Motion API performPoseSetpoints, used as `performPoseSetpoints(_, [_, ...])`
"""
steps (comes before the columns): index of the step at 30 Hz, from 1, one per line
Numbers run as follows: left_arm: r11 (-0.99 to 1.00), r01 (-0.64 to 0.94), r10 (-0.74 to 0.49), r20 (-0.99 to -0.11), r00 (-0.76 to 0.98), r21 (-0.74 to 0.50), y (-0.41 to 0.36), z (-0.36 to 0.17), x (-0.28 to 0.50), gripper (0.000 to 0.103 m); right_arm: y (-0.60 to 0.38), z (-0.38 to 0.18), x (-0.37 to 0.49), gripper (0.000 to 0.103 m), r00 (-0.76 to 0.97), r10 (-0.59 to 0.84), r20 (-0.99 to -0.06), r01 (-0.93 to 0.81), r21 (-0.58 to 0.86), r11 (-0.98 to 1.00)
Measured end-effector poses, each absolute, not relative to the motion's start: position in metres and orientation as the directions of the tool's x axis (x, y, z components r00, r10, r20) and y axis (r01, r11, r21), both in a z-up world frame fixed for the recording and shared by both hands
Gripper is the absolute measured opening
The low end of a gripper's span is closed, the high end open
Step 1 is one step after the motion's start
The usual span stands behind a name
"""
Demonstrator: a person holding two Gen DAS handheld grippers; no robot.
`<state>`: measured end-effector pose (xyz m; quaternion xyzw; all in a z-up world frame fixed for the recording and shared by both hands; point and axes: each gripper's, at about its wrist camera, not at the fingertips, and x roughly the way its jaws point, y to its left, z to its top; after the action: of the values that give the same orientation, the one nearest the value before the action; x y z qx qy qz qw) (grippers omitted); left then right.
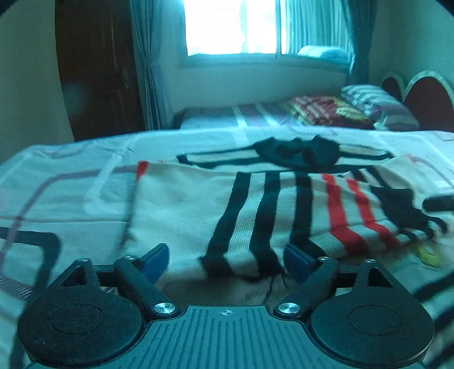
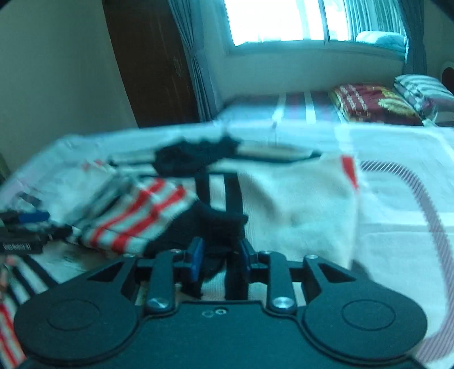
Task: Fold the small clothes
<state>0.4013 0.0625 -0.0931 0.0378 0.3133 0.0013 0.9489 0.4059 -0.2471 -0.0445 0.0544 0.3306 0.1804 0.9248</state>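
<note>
A small cream knit garment [image 1: 215, 204] with black and red stripes and a black collar lies partly folded on the bed. My left gripper [image 1: 227, 259] is open, its blue pads [image 1: 157, 259] set wide apart over the garment's near hem. In the right wrist view the same garment [image 2: 298, 210] lies ahead, with its red-striped fold at the left. My right gripper [image 2: 220, 257] is shut on a black part of the garment [image 2: 210, 227]. The other gripper [image 2: 25, 227] shows at the far left edge.
The bed sheet [image 1: 56, 198] is white with grey and dark lines. A second bed with a red blanket [image 1: 326, 112] and a striped pillow [image 1: 377, 105] stands behind. A wooden door [image 1: 99, 71] and a curtained window [image 1: 232, 25] are at the back.
</note>
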Motion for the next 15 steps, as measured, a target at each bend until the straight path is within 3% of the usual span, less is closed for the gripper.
performPoseSetpoints(2, [0.996,0.026,0.028,-0.592,0.805,0.083,0.070,-0.090,0.375,0.100,-0.265,-0.038,0.388,0.042,0.702,0.375,-0.605,-0.284,0.246,0.927])
performPoseSetpoints(4, [0.998,0.021,0.021,-0.607,0.794,0.063,0.082,-0.089,0.345,0.100,-0.284,-0.034,0.362,0.043,0.696,0.381,-0.609,-0.270,0.270,0.924])
performPoseSetpoints(9, [0.995,-0.007,-0.062,-0.671,0.739,-0.099,0.124,-0.100,0.261,0.099,-0.331,-0.039,0.272,0.046,0.674,0.388,-0.629,-0.162,0.387,0.908])
performPoseSetpoints(10, [0.992,-0.010,-0.081,-0.682,0.727,-0.128,0.130,-0.103,0.244,0.097,-0.337,-0.041,0.253,0.046,0.666,0.393,-0.634,-0.138,0.413,0.900])
performPoseSetpoints(12, [0.982,-0.016,-0.124,-0.698,0.705,-0.190,0.142,-0.108,0.210,0.080,-0.345,-0.050,0.215,0.047,0.642,0.414,-0.646,-0.088,0.474,0.876])
performPoseSetpoints(15, [0.946,-0.022,-0.217,-0.686,0.694,-0.322,0.158,-0.113,0.166,0.074,-0.348,-0.064,0.169,0.046,0.604,0.473,-0.642,-0.014,0.585,0.811])
